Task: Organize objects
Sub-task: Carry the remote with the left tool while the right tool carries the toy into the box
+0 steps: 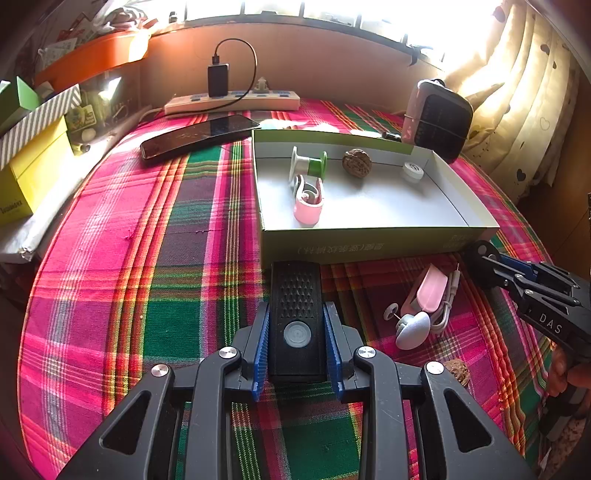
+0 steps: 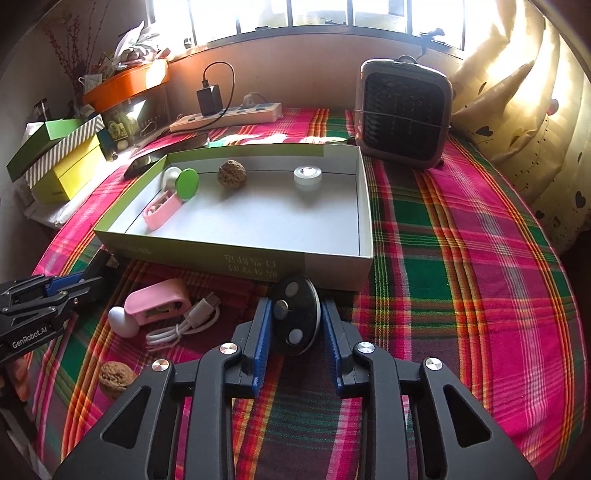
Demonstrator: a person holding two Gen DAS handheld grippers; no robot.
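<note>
Two walnuts, two pink clips

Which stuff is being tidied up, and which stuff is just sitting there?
Being tidied:
box
black remote, in left gripper
black disc, between right gripper pads
pink clip
white cable
walnut

Just sitting there:
phone
power strip
fan

bright barred window behind, cream heart-print curtain right, plaid tablecloth sunlit.
</note>
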